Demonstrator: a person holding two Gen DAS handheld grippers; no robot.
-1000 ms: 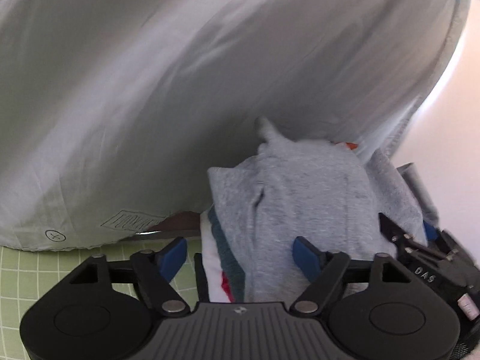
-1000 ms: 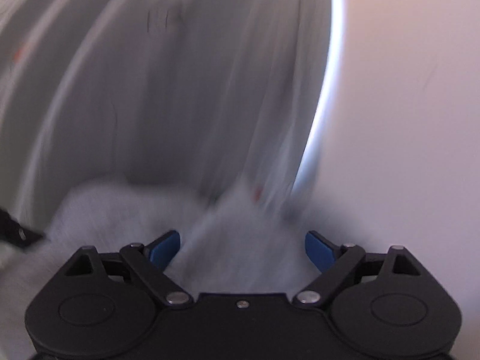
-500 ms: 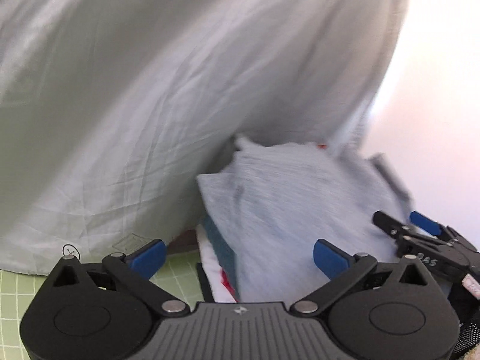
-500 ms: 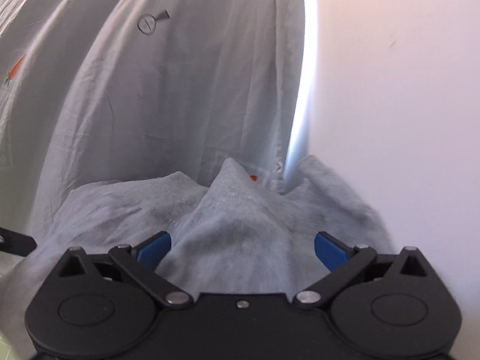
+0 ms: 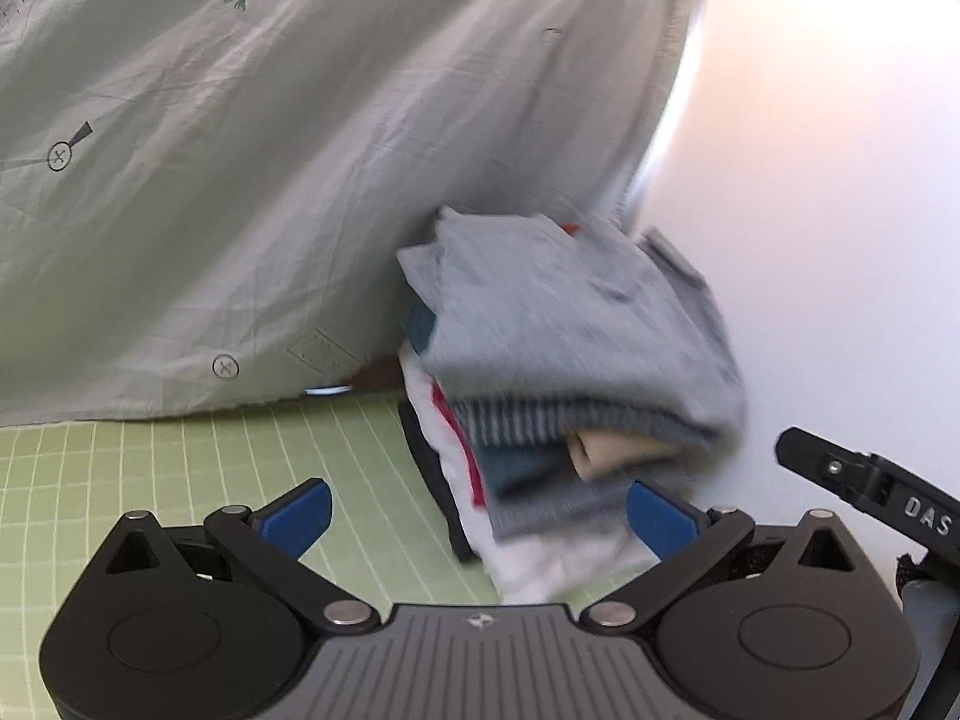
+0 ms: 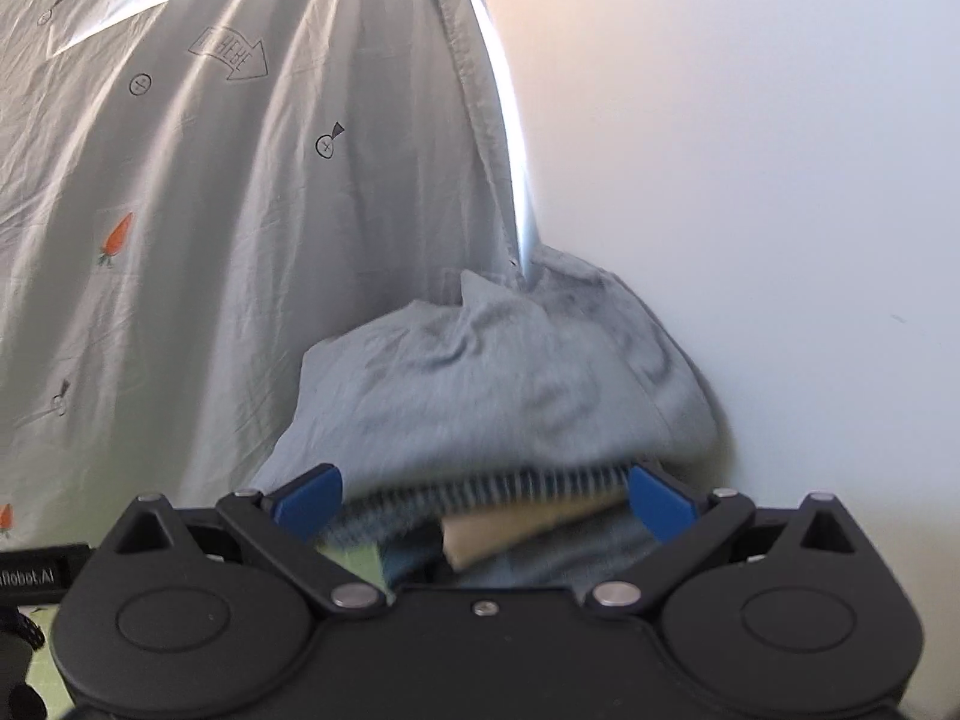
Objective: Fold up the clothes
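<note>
**Inspector:** What is taking up the most room out there?

**Operator:** I am looking at a pale grey sheet point(image 5: 252, 180), printed with carrots and small marks, hanging as a backdrop on the left of both views. A white wall point(image 6: 750, 180) is filling the right side. Below, a green gridded mat point(image 5: 150, 468) is lying under the sheet's lower edge.

**Inspector:** And the clothes?

**Operator:** I am seeing a stack of folded clothes point(image 5: 540, 420) sitting on the mat in the corner where sheet and wall meet. A grey garment point(image 6: 498, 384) is lying on top; beneath it a striped layer, a tan one, teal, red and white edges are showing.

**Inspector:** Grippers?

**Operator:** I am holding the left gripper point(image 5: 477, 510) with fingers spread wide, gripping nothing, just in front of the stack's lower edge. The right gripper point(image 6: 483, 495) is also spread wide, its blue pads flanking the stack's near edge; I cannot tell whether they are touching it.
</note>
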